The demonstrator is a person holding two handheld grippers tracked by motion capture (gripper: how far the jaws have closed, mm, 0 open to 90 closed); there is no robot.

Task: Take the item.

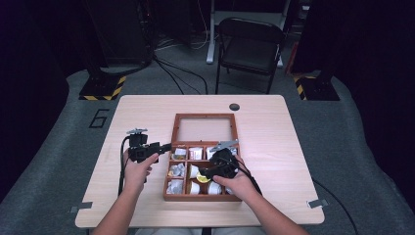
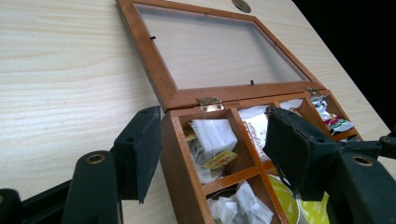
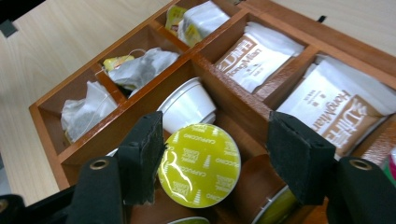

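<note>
My left gripper is spread wide, holding nothing, its jaws straddling the back left corner of the wooden tea box, one pad outside the wall. My right gripper, equally wide and empty, hangs over a yellow-green Cappuccino capsule in the box's middle compartment. Bare table surrounds the box.

The black two-jaw left gripper is held low in the left hand, jaws spread. The black right gripper, gripped by the right hand, is apparently tilted downward, jaws parted.
</note>
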